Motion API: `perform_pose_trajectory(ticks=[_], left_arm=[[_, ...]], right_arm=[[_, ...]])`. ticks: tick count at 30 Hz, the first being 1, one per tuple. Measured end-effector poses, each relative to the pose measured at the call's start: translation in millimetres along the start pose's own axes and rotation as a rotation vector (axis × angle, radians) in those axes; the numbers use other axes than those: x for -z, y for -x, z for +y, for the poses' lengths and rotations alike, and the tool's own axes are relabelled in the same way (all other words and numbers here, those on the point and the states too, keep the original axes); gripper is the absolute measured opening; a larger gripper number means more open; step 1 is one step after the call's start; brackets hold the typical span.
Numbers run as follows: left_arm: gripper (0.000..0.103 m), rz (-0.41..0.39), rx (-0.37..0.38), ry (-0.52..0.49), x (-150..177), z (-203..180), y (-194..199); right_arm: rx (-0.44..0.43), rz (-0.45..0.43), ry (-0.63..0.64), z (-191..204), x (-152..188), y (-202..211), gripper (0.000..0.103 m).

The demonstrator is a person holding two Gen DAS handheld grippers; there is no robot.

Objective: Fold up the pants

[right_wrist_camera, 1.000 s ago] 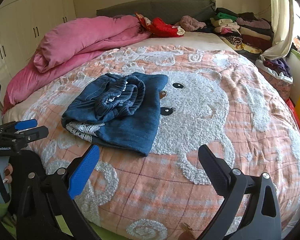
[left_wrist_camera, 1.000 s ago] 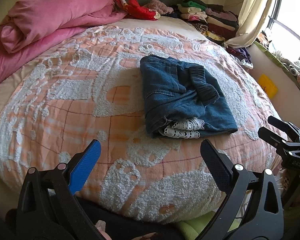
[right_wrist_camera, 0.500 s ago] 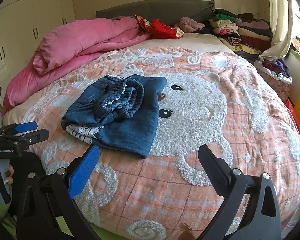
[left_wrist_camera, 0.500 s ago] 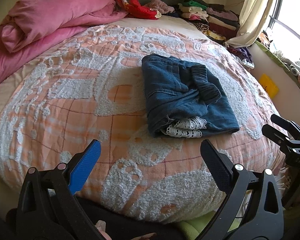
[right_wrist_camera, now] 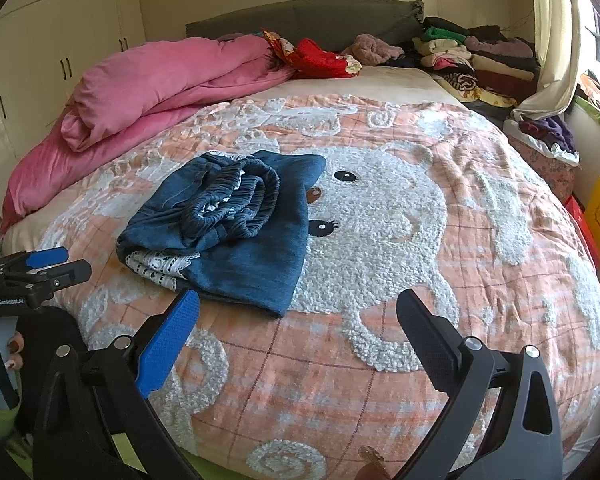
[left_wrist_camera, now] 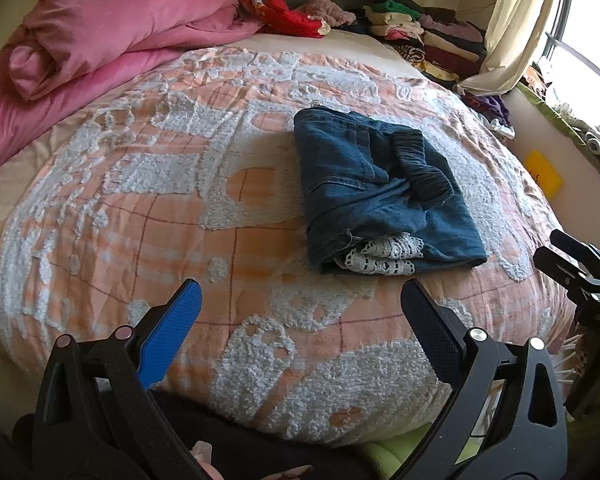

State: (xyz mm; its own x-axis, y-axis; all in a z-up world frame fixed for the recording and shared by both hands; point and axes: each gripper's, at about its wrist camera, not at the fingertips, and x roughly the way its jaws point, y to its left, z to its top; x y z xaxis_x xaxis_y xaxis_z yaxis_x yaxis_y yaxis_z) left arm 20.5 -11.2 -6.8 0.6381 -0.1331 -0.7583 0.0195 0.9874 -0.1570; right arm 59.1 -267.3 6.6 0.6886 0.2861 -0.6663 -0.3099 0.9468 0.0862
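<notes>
1. Pants (left_wrist_camera: 376, 196), dark blue denim, lay on the bed (left_wrist_camera: 140, 208), on its peach coverlet with a white tufted animal figure, nearer the foot than the headboard. Item was folded into a compact, roughly rectangular packet, several layers deep. Judged: the main folds were complete.
2. Pink duvet (right_wrist_camera: 160, 84), rolled and heaped along one long side of the bed, well apart from the pants. Not part of the task.
3. Stacked clothes (right_wrist_camera: 476, 60), at the head corner beside the curtain, well apart from the pants. Judged: a likely destination for the folded item, though nothing in view confirmed it.
4. Left gripper (left_wrist_camera: 300, 312), hovering off the foot edge of the bed, apart from the pants. Jaws stood wide apart, holding nothing.
5. Right gripper (right_wrist_camera: 298, 316), likewise off the foot edge, apart from the pants. Jaws spread wide, empty.
6. Elastic waistband (right_wrist_camera: 240, 200), gathered and bunched on top of the packet, not lying flat. Judged: a remaining untidiness; smoothing it may be all that was left.
7. White lace trim (left_wrist_camera: 380, 256), protruding from between the layers at the near edge. Judged: a minor defect; tucking it in would finish the fold.
</notes>
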Motion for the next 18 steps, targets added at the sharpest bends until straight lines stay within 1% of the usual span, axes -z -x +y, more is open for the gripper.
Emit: perform_pose_trajectory(ticks=[8, 12, 14, 17, 18], left_arm=[[0.093, 0.004, -0.014, -0.018, 0.2, 0.0, -1.7], [0.093, 0.009, 0.013, -0.01, 0.1, 6.2, -1.3], [0.093, 0.012, 0.011, -0.002, -0.8, 10.0, -0.9], [0.093, 0.028, -0.009, 0.037, -3.6, 23.3, -4.2], [0.093, 0.034, -0.039, 0.055, -5.4, 31.9, -6.7]], right_arm=[[0.002, 0.004, -0.003, -1.5, 0.4, -0.9, 0.098], [0.018, 0.008, -0.006, -5.0, 1.4, -2.3, 0.098], [0.025, 0.009, -0.016, -10.2, 1.9, -3.4, 0.098], [0.041, 0.011, -0.037, -22.1, 2.2, -6.8, 0.098], [0.052, 0.013, -0.048, -28.0, 2.2, -8.6, 0.098]])
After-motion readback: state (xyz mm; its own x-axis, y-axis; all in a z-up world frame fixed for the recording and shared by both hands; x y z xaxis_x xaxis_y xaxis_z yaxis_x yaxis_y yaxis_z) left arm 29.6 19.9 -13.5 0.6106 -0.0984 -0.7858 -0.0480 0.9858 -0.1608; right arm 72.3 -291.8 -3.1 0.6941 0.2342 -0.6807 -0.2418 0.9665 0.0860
